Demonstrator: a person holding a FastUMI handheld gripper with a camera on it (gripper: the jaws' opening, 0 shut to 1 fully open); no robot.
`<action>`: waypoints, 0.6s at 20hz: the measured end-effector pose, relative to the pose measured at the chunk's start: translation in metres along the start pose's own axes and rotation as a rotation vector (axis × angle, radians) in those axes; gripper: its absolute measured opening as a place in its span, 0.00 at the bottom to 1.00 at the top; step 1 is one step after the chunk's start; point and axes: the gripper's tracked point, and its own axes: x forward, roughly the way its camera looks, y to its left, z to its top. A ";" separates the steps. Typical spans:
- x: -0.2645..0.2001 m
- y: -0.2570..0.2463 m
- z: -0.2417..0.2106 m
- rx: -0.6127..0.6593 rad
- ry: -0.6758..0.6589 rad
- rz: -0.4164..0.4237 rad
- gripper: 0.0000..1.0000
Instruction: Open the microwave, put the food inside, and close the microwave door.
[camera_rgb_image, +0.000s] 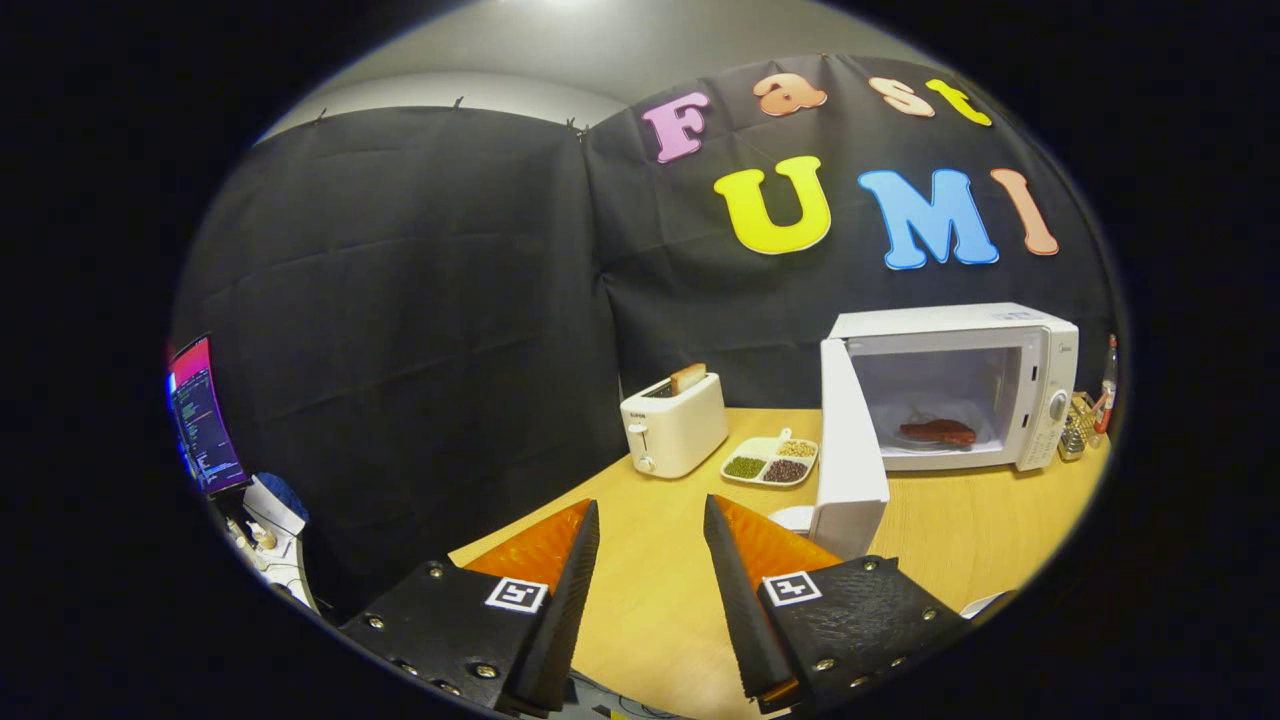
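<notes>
Gripper (650, 520) spread wide open, nothing between the fingers (745, 570), just bare wooden table (660, 590) showing through the gap. Hovering over the near part of the tabletop, well apart from everything on it. Far right, sitting on the table: white microwave (950, 385), door (850, 460) swung fully open toward the near side, hinged on the left, its edge standing just ahead of the right finger. Inside the lit cavity, reddish-brown food (938, 431) lying on a pale plate (915, 440), already well in. Control knob (1057, 405) visible on the microwave's right panel. Just near of the door's foot, a bit of something white and rounded (795, 517) peeking out, too hidden to name. Left of the microwave, beyond the fingers: divided white tray (770, 462) with green, tan and dark fillings in separate compartments, lying flat. Left of that again, white toaster (673, 424), slice of toast (688, 377) sticking up out of one slot. Right of the microwave, close against the far right corner, a small metallic rack (1078, 425) and a slim bottle (1108, 385) with a red cap, both small and hard to make out. Far left, off the table, a glowing monitor (203, 415) and some clutter (265, 515) below it. Black cloth wall (420, 280) behind everything.
</notes>
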 end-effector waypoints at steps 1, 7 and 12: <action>0.002 -0.004 -0.006 0.007 0.012 -0.002 0.60; 0.006 -0.041 -0.021 -0.001 0.039 -0.092 0.30; 0.003 -0.059 -0.024 -0.038 0.068 -0.134 0.02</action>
